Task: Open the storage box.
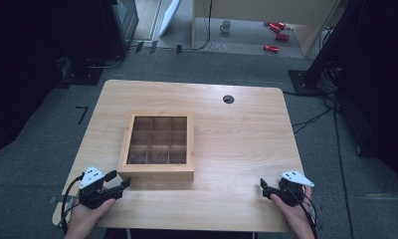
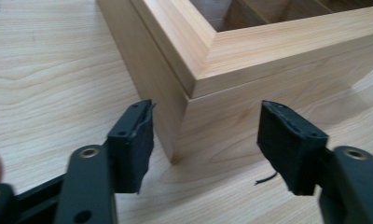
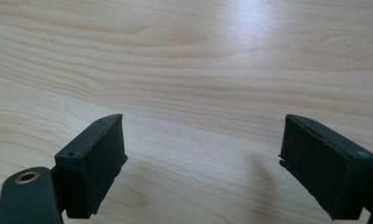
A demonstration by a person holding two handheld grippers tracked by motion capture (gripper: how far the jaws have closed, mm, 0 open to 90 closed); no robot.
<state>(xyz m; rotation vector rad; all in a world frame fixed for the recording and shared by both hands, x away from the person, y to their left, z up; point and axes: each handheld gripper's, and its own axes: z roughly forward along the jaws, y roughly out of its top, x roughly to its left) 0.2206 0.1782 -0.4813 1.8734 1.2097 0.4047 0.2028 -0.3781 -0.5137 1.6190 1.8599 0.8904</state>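
My left hand-held gripper (image 2: pixel 205 140) is hovering spread at the near left corner of the wooden box (image 1: pixel 157 146) sitting mid-desk (image 1: pixel 247 149) — its nine compartments seem empty, though they're dim. My right hand-held gripper (image 3: pixel 203 163) is hanging spread over bare wood, well apart.

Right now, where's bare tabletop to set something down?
Widest free patch: right of the wooden box, up to the cable hole and down to the right gripper. Narrow strip left of the box. Tight at its near-left corner, by the left gripper.
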